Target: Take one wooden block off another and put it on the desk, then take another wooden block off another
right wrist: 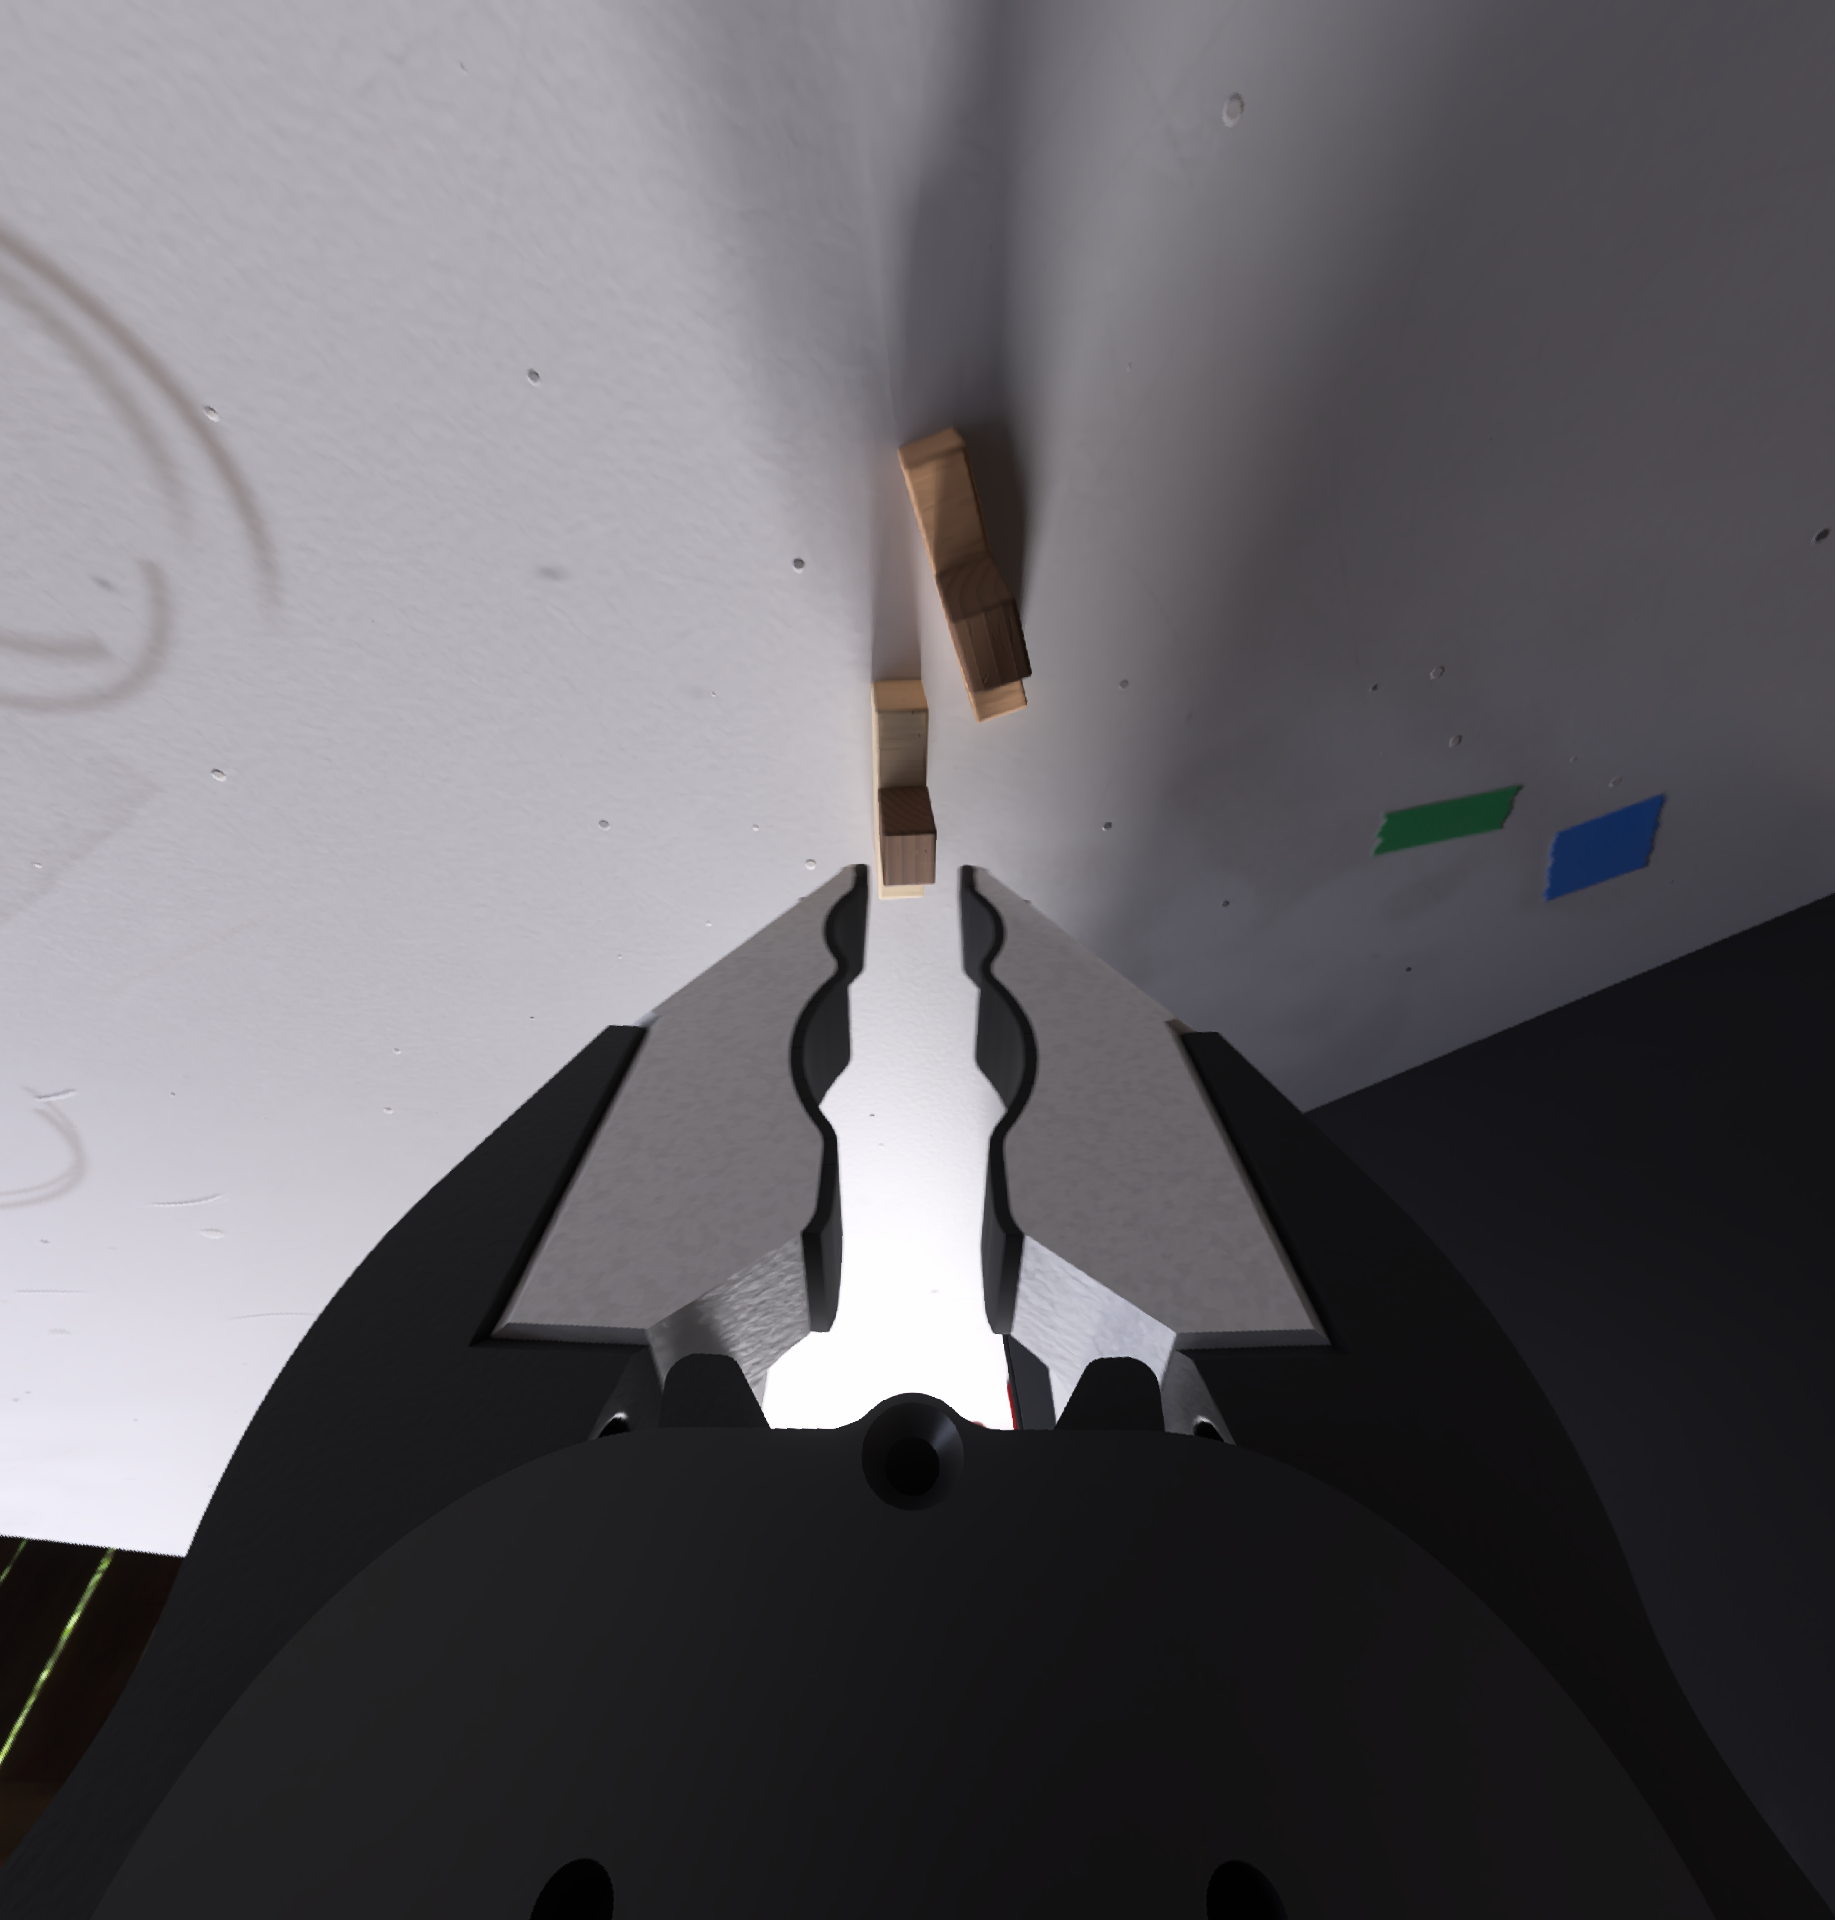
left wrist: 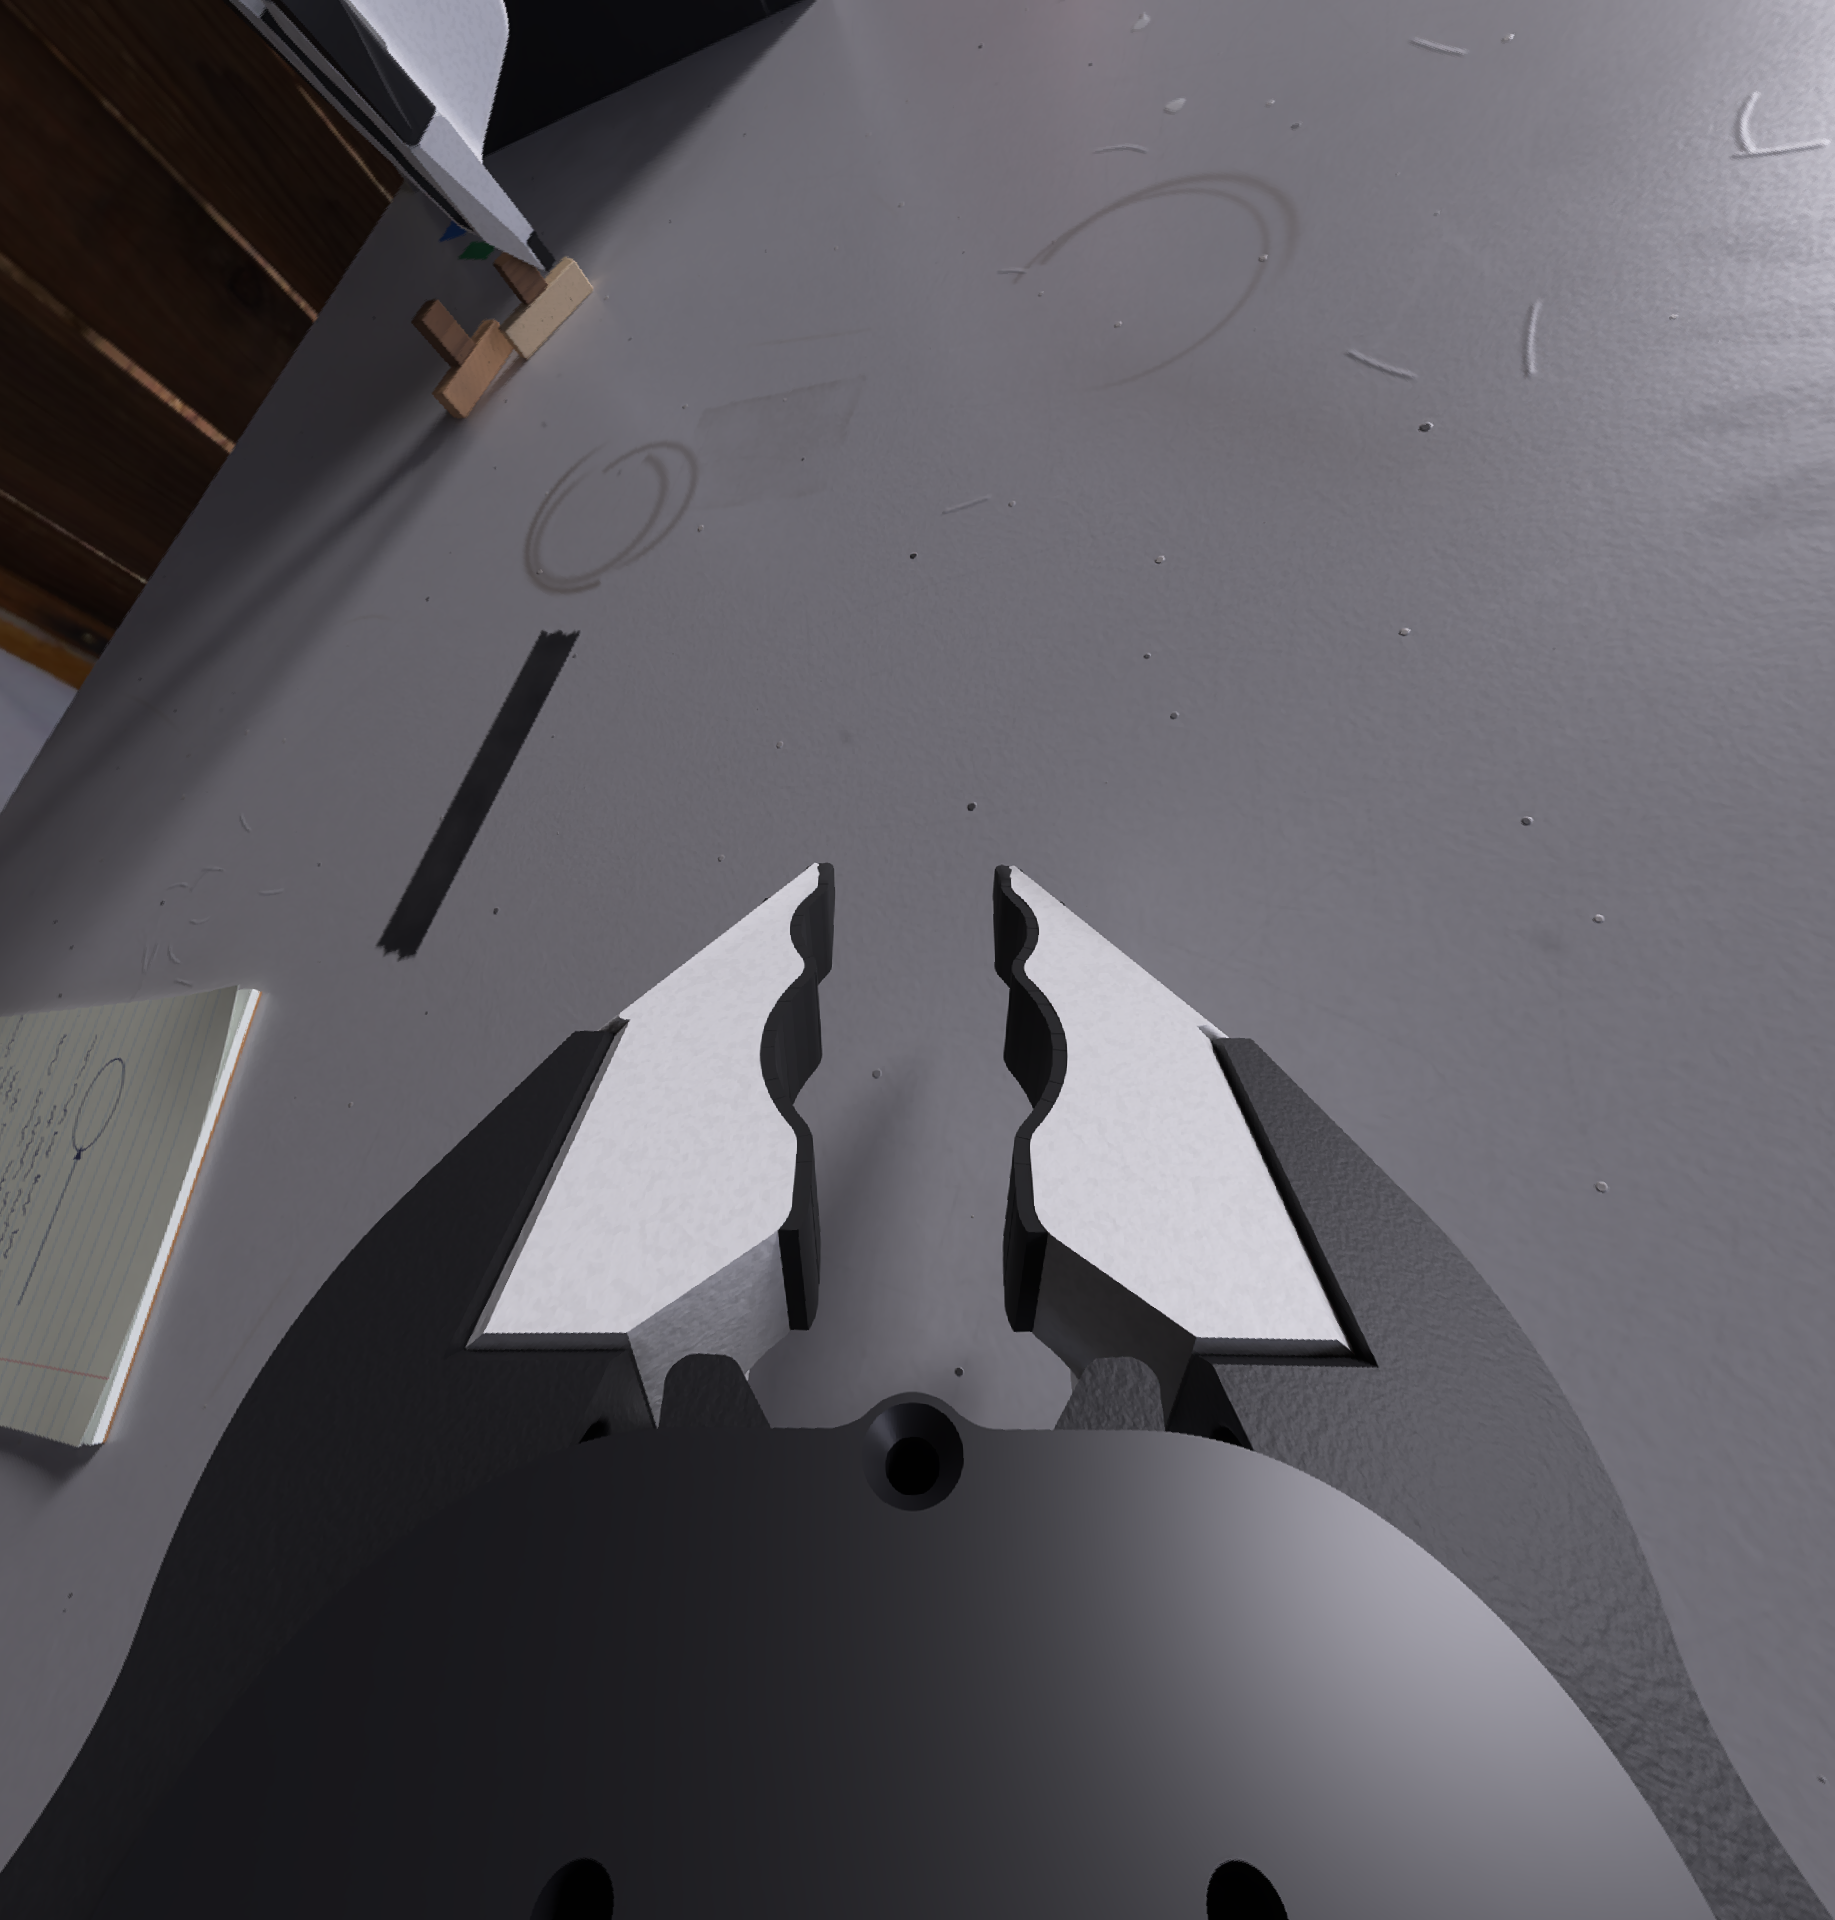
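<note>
In the right wrist view, two stacks of wooden blocks stand on the white desk (right wrist: 477, 520). The near stack is a small cube (right wrist: 907, 836) on a long pale block (right wrist: 900, 738). The far stack is a darker block (right wrist: 988, 629) on a long tan block (right wrist: 942, 509). My right gripper (right wrist: 911, 878) is open and empty, its tips just short of the cube. My left gripper (left wrist: 913, 883) is open and empty over bare desk. In the left wrist view the blocks (left wrist: 508, 327) lie far off at the upper left, under the right gripper's white finger (left wrist: 471, 171).
A notepad (left wrist: 92, 1205) lies at the left, with a black tape strip (left wrist: 477, 790) beyond it. The desk edge and a wooden floor (left wrist: 113, 312) run along the left. Green tape (right wrist: 1448, 819) and blue tape (right wrist: 1609, 847) mark the desk right of the blocks, near its edge (right wrist: 1515, 1039).
</note>
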You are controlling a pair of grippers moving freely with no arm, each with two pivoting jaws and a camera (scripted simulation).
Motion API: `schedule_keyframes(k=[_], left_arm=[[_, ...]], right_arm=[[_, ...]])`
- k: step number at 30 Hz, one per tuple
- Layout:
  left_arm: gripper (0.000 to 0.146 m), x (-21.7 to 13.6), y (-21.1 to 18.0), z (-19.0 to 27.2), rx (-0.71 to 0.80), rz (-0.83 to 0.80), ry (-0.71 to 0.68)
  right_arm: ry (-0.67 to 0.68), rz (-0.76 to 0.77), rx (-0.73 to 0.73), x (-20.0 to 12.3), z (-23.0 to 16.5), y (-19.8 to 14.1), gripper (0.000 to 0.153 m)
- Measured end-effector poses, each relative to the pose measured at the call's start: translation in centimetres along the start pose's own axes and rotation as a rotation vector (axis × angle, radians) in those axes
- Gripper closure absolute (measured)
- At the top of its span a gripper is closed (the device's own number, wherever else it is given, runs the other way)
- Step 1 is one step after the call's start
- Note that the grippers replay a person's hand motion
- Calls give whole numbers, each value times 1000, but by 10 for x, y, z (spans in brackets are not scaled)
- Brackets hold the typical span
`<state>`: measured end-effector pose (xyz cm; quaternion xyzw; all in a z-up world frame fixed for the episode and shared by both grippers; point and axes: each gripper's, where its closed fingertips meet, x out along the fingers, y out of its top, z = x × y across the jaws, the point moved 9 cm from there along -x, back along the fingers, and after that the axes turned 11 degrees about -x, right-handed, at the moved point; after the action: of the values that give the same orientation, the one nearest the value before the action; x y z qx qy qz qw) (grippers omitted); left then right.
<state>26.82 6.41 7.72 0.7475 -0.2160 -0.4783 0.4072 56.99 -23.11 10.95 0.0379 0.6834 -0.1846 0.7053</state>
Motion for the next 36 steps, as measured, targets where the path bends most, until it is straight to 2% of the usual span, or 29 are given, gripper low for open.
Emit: schedule_keyframes(k=[1, 4, 8, 11, 14, 16, 18, 21, 24, 27, 29, 32, 36], left_arm=[[116, 0, 0, 0, -1, 0, 1], [116, 0, 0, 0, -5, 2, 2], [116, -1, 0, -1, -8, 6, 4], [116, -1, 0, -1, -10, 7, 6], [116, -1, 0, -2, -19, 9, 10], [116, -1, 0, -2, -25, 12, 13], [116, -1, 0, -2, -30, 14, 18], [116, -2, 0, -2, -30, 16, 26], [116, -2, 0, -2, -26, 14, 32], [116, -1, 0, -2, -24, 12, 32], [116, -1, 0, -1, -22, 9, 30], [116, -1, 0, -1, -21, 8, 28], [116, -1, 0, -2, -31, 8, 23]], right_arm=[[-2, 12, -2, 0, 0, 1, 144], [-2, 38, -25, -6, -7, 2, 144], [12, 238, -82, -43, -41, 1, 144], [82, 480, -223, -88, -102, 2, 144], [145, 620, -430, -114, -184, 7, 144], [176, 614, -555, -110, -235, 16, 144], [182, 544, -635, -91, -272, 30, 144], [220, 420, -680, -50, -302, 48, 144], [241, 340, -686, -22, -313, 54, 144], [238, 364, -670, -23, -310, 53, 137], [212, 382, -661, -34, -302, 48, 129], [140, 443, -628, -67, -270, 31, 126], [-31, 528, -505, -113, -184, 2, 129]])
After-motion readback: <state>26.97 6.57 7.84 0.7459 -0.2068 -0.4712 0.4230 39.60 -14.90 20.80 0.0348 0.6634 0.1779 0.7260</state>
